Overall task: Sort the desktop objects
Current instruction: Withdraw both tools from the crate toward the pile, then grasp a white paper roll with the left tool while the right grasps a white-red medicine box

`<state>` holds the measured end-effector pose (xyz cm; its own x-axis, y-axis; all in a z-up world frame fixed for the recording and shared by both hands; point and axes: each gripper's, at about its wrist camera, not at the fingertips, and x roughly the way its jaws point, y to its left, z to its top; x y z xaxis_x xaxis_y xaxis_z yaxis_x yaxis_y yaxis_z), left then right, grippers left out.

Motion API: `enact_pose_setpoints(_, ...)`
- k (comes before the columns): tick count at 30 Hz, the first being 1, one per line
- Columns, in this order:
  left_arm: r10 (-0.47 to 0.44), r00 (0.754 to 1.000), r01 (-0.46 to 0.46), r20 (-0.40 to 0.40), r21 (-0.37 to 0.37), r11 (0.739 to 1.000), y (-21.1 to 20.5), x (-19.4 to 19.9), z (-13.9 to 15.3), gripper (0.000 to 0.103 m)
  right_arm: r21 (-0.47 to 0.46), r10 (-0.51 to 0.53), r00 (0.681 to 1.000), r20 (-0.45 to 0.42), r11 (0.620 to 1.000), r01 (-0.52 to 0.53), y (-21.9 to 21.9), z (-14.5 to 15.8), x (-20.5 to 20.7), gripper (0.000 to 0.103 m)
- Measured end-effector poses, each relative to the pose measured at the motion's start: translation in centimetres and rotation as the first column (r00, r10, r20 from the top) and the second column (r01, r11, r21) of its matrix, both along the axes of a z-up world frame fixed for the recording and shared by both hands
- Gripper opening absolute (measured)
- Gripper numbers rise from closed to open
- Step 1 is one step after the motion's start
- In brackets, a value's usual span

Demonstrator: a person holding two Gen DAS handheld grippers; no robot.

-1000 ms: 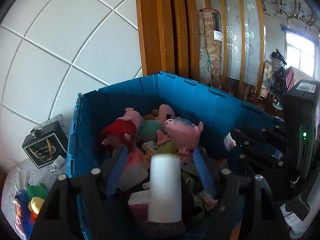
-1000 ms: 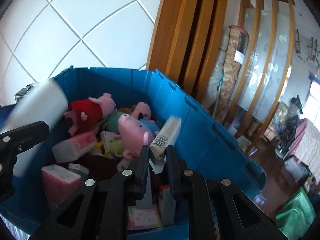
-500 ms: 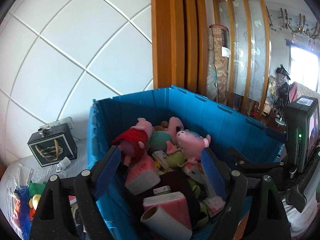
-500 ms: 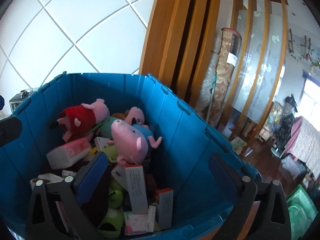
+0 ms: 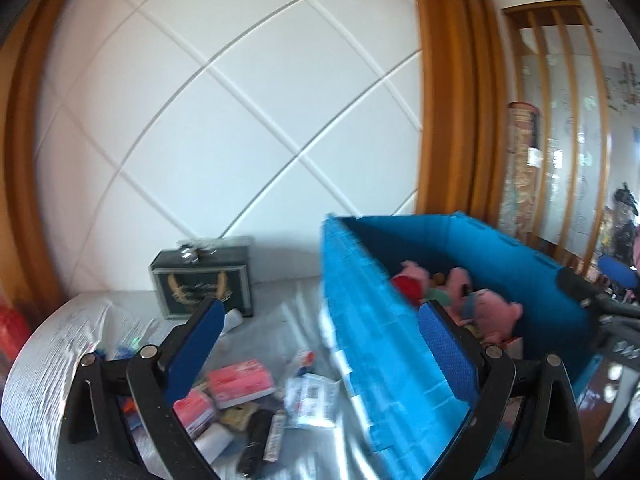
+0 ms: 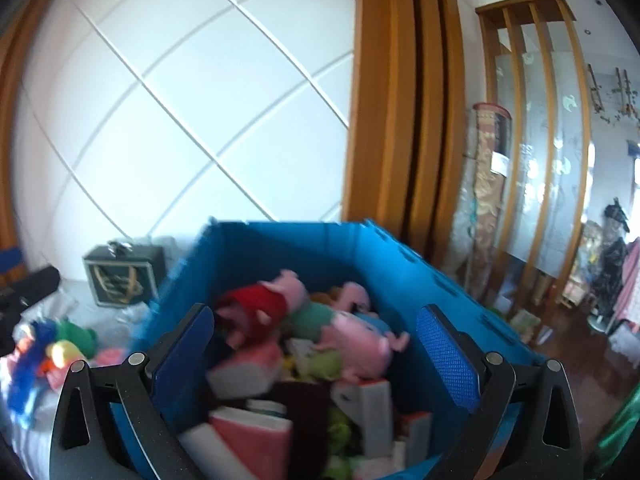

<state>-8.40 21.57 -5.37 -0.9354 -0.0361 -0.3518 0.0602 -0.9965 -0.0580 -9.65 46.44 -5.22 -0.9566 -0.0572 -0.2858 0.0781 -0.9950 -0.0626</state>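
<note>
A blue crate [image 5: 360,320] stands on the grey-covered table, holding pink pig plush toys [image 5: 496,312], tissue packs and boxes. My left gripper [image 5: 320,340] is open and empty, above the crate's left wall, with loose items on the table below: pink tissue packs [image 5: 240,382], a white packet [image 5: 312,400], a dark bar [image 5: 256,440]. My right gripper [image 6: 316,344] is open and empty above the crate [image 6: 304,248], over the pig plush [image 6: 360,344] and a pink tissue pack [image 6: 252,436].
A black gift box [image 5: 204,288] stands by the white panelled wall; it also shows in the right wrist view [image 6: 124,280]. Colourful plush toys [image 6: 52,344] lie on the table left of the crate. A wooden door frame [image 6: 392,120] rises behind.
Both grippers opened and dropped their items into the crate: the left a white roll, the right a white box. The left then swung left toward the table; the right drew back.
</note>
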Motion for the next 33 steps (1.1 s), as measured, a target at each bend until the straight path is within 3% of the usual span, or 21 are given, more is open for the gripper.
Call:
enact_pose_setpoints(3, 0.053, 0.997, -0.055, 0.051, 0.039, 0.998, -4.5, 0.3, -1.5, 0.099, -0.027, 0.087, 0.996, -0.018, 0.996, -0.088, -3.5, 0.5, 0.8, 0.103)
enact_pose_setpoints(10, 0.178, 0.965, -0.187, 0.191, 0.032, 0.982, -12.7, 1.3, -6.6, 0.099, -0.022, 0.255, 0.966, 0.034, 0.967, -0.254, -12.1, -0.8, 0.9, 0.103)
enact_pose_setpoints(18, 0.182, 0.912, -0.21, 0.368, 0.037, 0.977, -17.9, 2.0, -13.9, 0.099, -0.048, 0.42, 0.89, 0.176, 0.907, -0.418, -21.0, -5.9, -0.5, 0.103)
enact_pose_setpoints(23, 0.126, 0.881, -0.169, 0.456, 0.055, 0.984, -18.6, 1.1, -18.3, 0.099, -0.038, 0.408, 0.848, 0.337, 0.906, -0.421, -24.1, -11.8, -2.9, 0.103)
enact_pose_setpoints(27, 0.049, 0.853, -0.107, 0.52, 0.082, 0.991, -17.8, -0.6, -21.6, 0.099, -0.037, 0.35, 0.823, 0.446, 0.927, -0.374, -24.1, -16.2, -5.0, 0.103)
enact_pose_setpoints(30, 0.024, 0.831, -0.066, 0.556, 0.056, 0.996, -16.7, -2.1, -23.6, 0.099, -0.012, 0.291, 0.808, 0.512, 0.943, -0.332, -23.6, -19.0, -6.4, 0.103)
enact_pose_setpoints(33, -0.019, 0.808, -0.024, 0.589, 0.065, 0.998, -15.9, -3.9, -25.5, 0.099, -0.017, 0.253, 0.768, 0.588, 0.954, -0.301, -23.1, -21.8, -7.6, 0.103)
